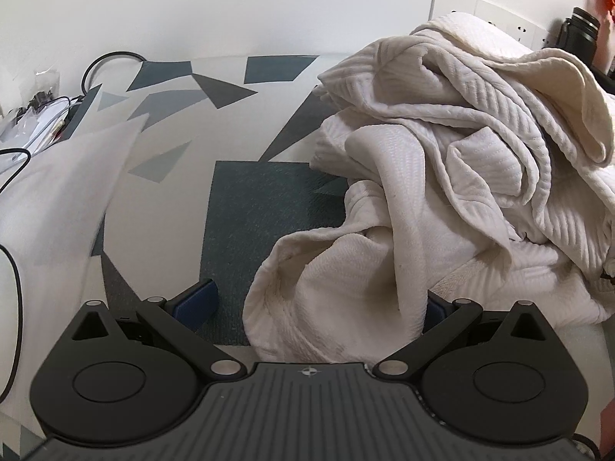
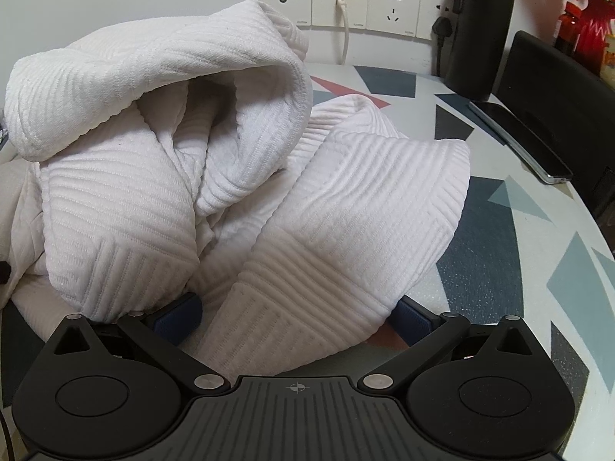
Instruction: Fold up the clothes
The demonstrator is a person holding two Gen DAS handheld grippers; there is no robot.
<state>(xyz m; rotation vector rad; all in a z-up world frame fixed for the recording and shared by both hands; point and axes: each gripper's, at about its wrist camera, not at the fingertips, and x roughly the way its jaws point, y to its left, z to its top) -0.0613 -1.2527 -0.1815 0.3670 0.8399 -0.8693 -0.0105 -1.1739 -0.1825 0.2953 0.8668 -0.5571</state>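
White ribbed cloth, a crumpled garment [image 1: 442, 176], lies heaped on a table covered with a geometric-patterned tablecloth [image 1: 246, 199] of grey, teal and off-white shapes. In the left wrist view the heap fills the right half of the frame, and one loose fold of it spills down toward the camera, lying between the two blue-padded fingers of the left gripper [image 1: 319, 303]. Those fingers stand wide apart; the fold sits nearer the right finger and seems to brush it, while the left finger is clear of the cloth, over bare tablecloth.

In the right wrist view the same garment [image 2: 161, 161] rises in thick rolls straight ahead, and a broad flap with a square-in-square weave drapes down between the fingers of the right gripper [image 2: 296, 315]. These fingers too are spread wide, one at each edge of the flap, not pinching it (whether the pads actually touch the fabric I cannot tell).

The pile is too bunched to show a clear long axis or which end is which; its bulk leans back toward the wall, with the loose folds running toward the cameras.

Beyond the garment, a row of wall sockets [image 2: 338, 4] has a white cable plugged in. To the right stand a black bottle [image 2: 480, 30] and a dark phone [image 2: 519, 142] lying flat near the table's edge. At the far left of the left wrist view, black cables [image 1: 107, 61] curl by the wall.
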